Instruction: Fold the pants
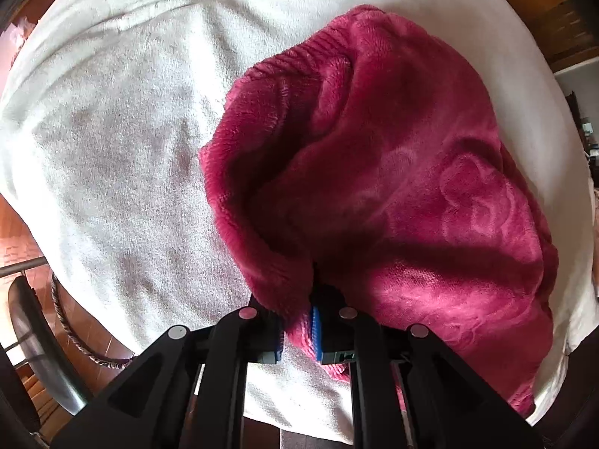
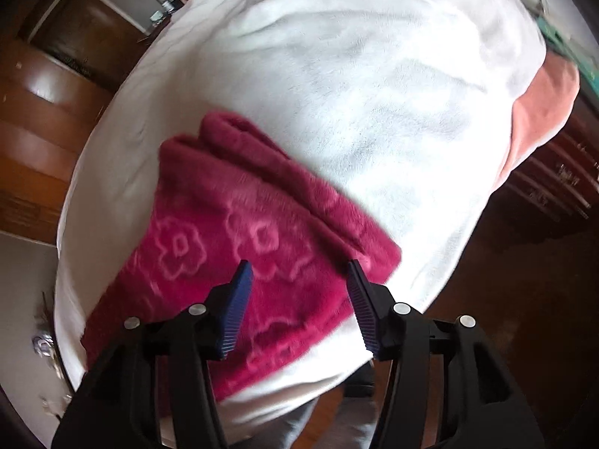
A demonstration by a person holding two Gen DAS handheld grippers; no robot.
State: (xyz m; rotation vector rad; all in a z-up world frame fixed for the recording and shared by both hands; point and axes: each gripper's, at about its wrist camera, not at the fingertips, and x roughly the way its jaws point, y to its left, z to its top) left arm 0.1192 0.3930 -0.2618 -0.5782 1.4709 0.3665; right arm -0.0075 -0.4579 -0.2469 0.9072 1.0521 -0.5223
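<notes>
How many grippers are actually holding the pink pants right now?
1. The left gripper is shut on a fold of the pants; the right gripper hangs open above them.

Deep raspberry-red fleece pants [image 1: 393, 172], embossed with paler pink flower outlines, ribbed along 1 edge. Beneath, a white fluffy blanket [image 1: 123, 157] with faint grey smudges. Black frames and blue ridged pads [image 1: 316, 331] on the left gripper [image 1: 297, 333]; same black and blue on the right gripper [image 2: 299, 307]. Salmon-pink cloth [image 2: 543, 112] at the blanket's far corner. Dark brown wooden floor [image 2: 505, 299] around. A brown-and-white twisted cord [image 1: 71, 333] at the blanket's left edge.
</notes>
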